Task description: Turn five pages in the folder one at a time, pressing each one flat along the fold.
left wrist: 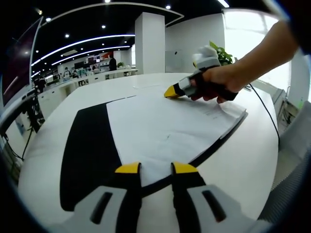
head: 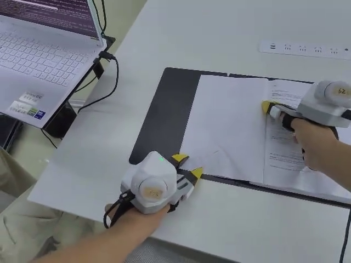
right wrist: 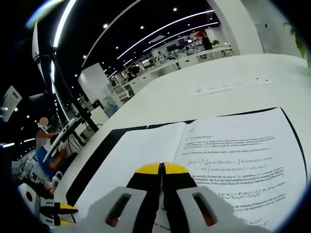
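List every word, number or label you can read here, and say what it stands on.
"62": on the round top of the right gripper, only roughly legible.
Orange label on the left gripper: too blurred to read.
Text on the printed page in the folder: too small to read.
Screen, keys and stickers of the laptop: too small to read.

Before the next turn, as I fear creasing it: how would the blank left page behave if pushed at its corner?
Probably floppy: the blank page is a thin sheet with a faint crease. Pushed, it would likely buckle rather than slide, since the right gripper presses it near the fold.
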Demonstrator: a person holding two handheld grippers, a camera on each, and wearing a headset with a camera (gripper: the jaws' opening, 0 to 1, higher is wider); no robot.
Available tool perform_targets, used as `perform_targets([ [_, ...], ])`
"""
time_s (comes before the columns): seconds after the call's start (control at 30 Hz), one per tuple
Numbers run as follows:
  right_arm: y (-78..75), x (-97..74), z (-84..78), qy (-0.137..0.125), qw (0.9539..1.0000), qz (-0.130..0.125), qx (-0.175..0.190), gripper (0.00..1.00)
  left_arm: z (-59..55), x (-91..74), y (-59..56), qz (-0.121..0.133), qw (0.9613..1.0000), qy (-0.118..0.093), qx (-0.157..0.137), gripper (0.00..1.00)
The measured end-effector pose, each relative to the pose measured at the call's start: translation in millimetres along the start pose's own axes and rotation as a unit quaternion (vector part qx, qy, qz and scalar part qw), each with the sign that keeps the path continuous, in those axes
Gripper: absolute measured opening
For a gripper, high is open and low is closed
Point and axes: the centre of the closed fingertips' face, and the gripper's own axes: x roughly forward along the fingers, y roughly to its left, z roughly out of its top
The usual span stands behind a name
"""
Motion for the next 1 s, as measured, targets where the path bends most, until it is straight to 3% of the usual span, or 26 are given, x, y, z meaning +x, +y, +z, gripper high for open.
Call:
perform_targets([
  [0.1, -3.0, 5.0, 4.6, 0.001, 1.0, -0.001, -0.003, 0.0, 0.2, -0.4, -0.2, 0.001, 1.0, -0.003, -0.001, 0.23],
  [0.17, -13.1, 17.9, 12.1, 0.001, 1.0, -0.001, -0.004, 0.0, 0.4, -0.5, -0.2, 0.001, 1.0, -0.003, 0.0, 0.23],
  [0.43, -19.4, 36.0, 23.4, 0.002, 0.9997, 0.001, -0.026, 0.0, -0.2, -0.4, -0.3, 0.004, 1.0, -0.005, -0.003, 0.23],
  [0.57, -31.2, 48.8, 31.4, -0.006, 0.9991, -0.009, -0.042, 0.0, 0.0, -1.1, -1.0, 0.003, 1.0, -0.004, -0.001, 0.24],
  [0.67, -40.0, 55.7, 38.0, -0.016, 0.9992, -0.019, -0.031, 0.0, 0.4, -1.5, -1.5, 0.001, 1.0, -0.004, 0.0, 0.24],
  [0.87, -53.6, 76.2, 42.4, -0.018, 0.9972, -0.03, -0.066, 0.0, -0.2, -1.1, -1.2, 0.002, 1.0, -0.006, -0.002, 0.24],
  [1.0, -54.7, 81.6, 40.4, -0.009, 0.9955, -0.035, -0.088, 0.0, -0.4, -0.8, -1.1, 0.002, 1.0, -0.008, -0.002, 0.24],
])
